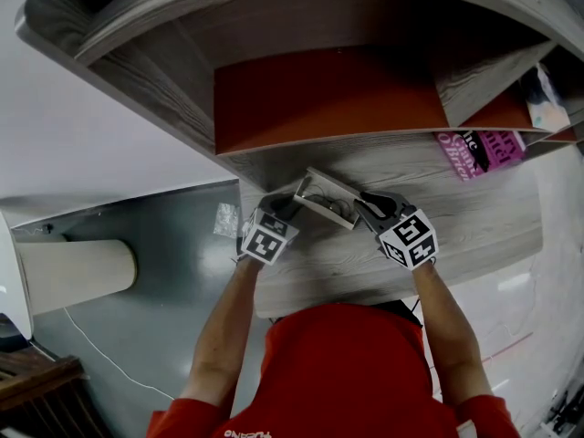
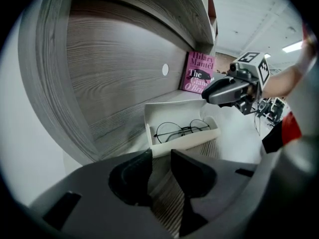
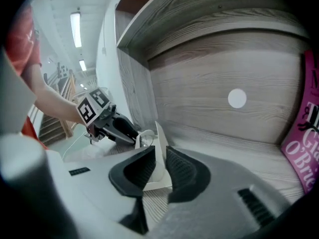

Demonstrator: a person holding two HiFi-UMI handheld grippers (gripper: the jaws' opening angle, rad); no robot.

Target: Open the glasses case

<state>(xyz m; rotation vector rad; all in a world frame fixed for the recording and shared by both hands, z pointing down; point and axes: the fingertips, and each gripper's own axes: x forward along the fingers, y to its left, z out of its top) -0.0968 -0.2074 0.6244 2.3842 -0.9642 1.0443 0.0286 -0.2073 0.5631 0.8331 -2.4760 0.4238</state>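
Rigid white glasses case [image 2: 192,140]; round wire spectacles [image 2: 182,130].

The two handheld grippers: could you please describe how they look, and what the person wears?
The left gripper and the right gripper both have dark grey, rounded moulded jaws, and each carries a white cube with black square markers. The person wears a red short-sleeved shirt, arms bare below it.

The shelf [image 1: 474,226] was matt grey wood-grain board, the glasses case [image 2: 185,142] smooth white plastic by its look, the glasses [image 2: 182,130] thin dark wire, the fingers [image 3: 187,173] matt dark plastic with ribbed faces, the book [image 2: 198,73] paper-covered.
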